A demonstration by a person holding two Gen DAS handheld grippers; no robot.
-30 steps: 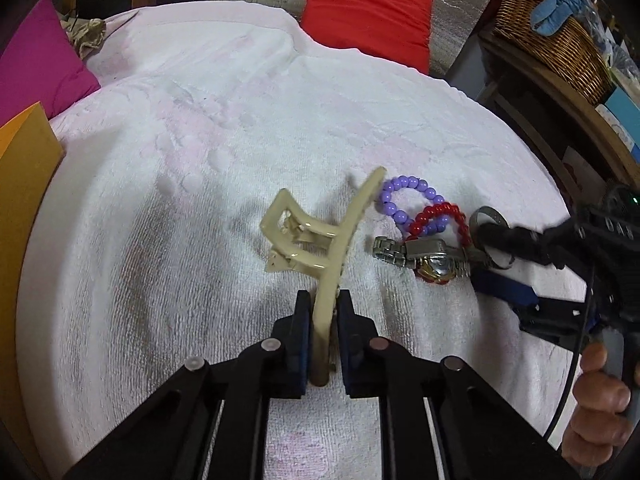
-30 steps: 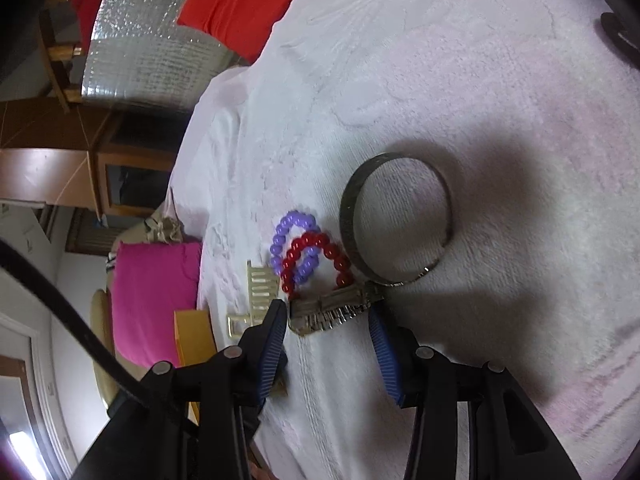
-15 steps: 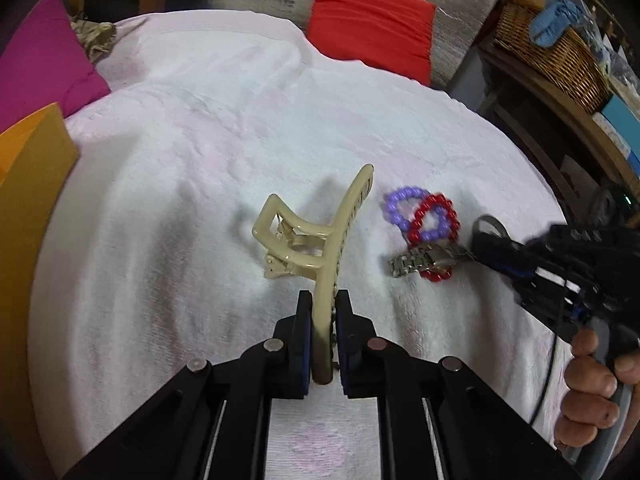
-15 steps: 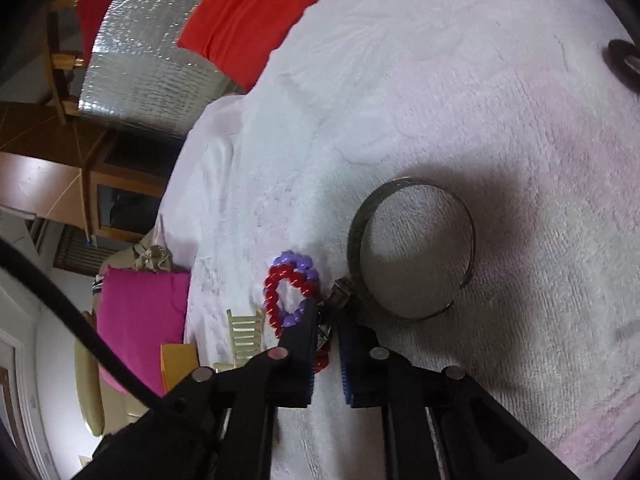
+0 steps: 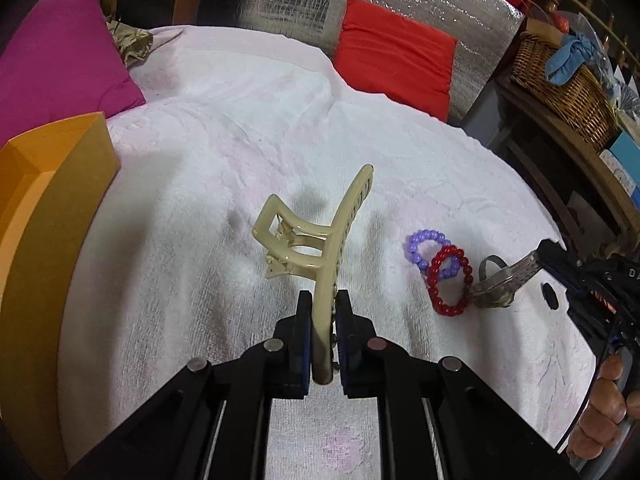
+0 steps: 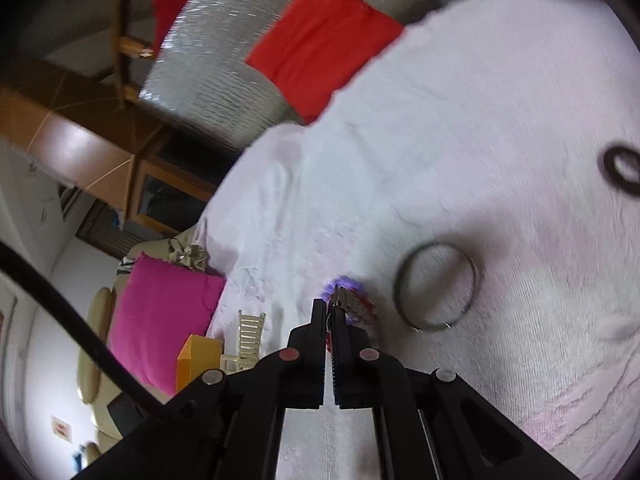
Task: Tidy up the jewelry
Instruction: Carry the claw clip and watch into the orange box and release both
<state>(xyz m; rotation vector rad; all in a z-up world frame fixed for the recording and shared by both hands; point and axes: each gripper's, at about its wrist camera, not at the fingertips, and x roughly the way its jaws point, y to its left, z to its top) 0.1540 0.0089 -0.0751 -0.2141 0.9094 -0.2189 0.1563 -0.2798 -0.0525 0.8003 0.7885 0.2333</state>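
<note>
Left gripper [image 5: 323,316] pinches the beige hair claw [image 5: 316,248]. Right gripper [image 6: 329,322] clamps the metal watch band [image 6: 352,304]. Purple bead bracelet [image 5: 428,246] and red bead bracelet [image 5: 448,280] overlap beside it on the white towel [image 5: 200,208].

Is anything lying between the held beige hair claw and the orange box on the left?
Nothing visible: only bare white towel separates the beige plastic hair claw, clamped in the left tongs, from the orange box.
</note>
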